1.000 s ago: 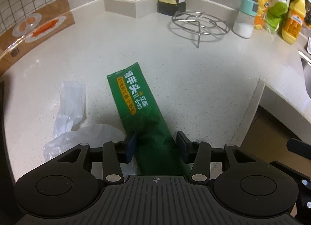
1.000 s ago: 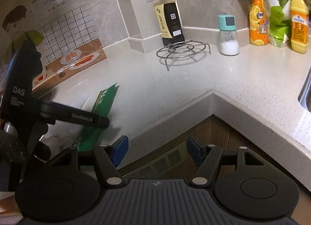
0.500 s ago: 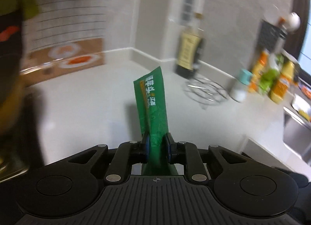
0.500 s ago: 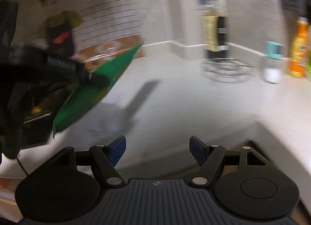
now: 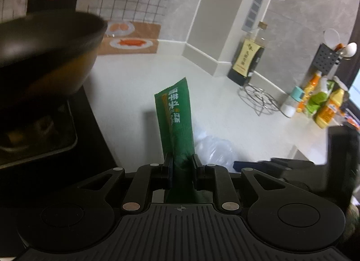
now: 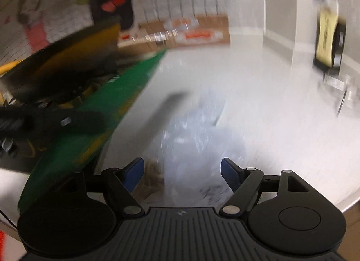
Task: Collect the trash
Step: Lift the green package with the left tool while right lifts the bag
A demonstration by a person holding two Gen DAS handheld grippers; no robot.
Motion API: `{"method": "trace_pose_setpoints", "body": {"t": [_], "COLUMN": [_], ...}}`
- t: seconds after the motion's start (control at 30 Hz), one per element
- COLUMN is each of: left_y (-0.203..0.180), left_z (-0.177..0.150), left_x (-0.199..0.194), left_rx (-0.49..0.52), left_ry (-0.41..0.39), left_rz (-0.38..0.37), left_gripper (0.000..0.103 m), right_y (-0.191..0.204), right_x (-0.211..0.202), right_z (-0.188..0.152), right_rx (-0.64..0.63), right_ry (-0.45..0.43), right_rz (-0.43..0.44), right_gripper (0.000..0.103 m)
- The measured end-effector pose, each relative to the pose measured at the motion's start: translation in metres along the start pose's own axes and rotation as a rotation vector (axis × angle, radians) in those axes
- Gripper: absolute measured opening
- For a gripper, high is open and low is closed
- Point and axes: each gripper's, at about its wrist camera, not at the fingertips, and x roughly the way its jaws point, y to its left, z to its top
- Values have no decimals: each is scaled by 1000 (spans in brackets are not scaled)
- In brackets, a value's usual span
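The left gripper [image 5: 181,161] was clenched on the lower end of a green wrapper [image 5: 176,112], both pads pressing the crumpled foil, so the pack stood nearly upright at twelve o'clock from the fingers, clear of the counter [image 5: 144,85]. In the right wrist view the same wrapper [image 6: 105,112] slanted across the frame from eight o'clock toward one o'clock, much blurred. Beyond it, at about ten o'clock in the left view, a dark pan [image 5: 45,42] sat over the stove. At two o'clock stood a bottle [image 5: 247,58] with a wire trivet [image 5: 258,98] just in front of it.

The right gripper [image 6: 181,175] held nothing; its jaws were opening, with only clear plastic showing between and beyond them. That plastic bag [image 6: 191,130] lay crumpled on the counter at twelve o'clock from the right fingers, and in the left view it [image 5: 213,148] showed just right of the wrapper.

The step in hand looked like the second pickup: one piece of trash secured and the right tool lining up on the bag. The next move likely called for lowering the open jaws onto a raised fold of the film and closing there, since flat, slippery plastic gives little to bite. No bin was visible, so where the trash should go could not be told.
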Motion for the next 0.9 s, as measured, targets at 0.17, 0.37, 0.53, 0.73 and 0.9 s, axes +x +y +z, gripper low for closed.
{"method": "trace_pose_setpoints", "body": {"t": [0.17,0.37,0.53,0.73,0.9], "left_y": [22,41,51,41,18], "left_z": [-9,-12,-9,-11,-8], "left_x": [8,18,19,8,-6], "left_rx": [4,-9,-39,-38,-38], "left_ry": [38,48,38,-2,-46], "left_rz": [-125,-217,-269,-289,-292], "left_gripper": [20,20,19,19,19], "right_y": [10,34,46,49,48], "right_x": [16,30,27,7,-43], "right_z": [-6,-8,-7,3,-1], "right_rx": [28,4,31,93,143], "right_ry": [52,70,92,98,-12], "right_rz": [-86,-194,-229,-214,-194], "right_gripper": [89,97,83,29,24]}}
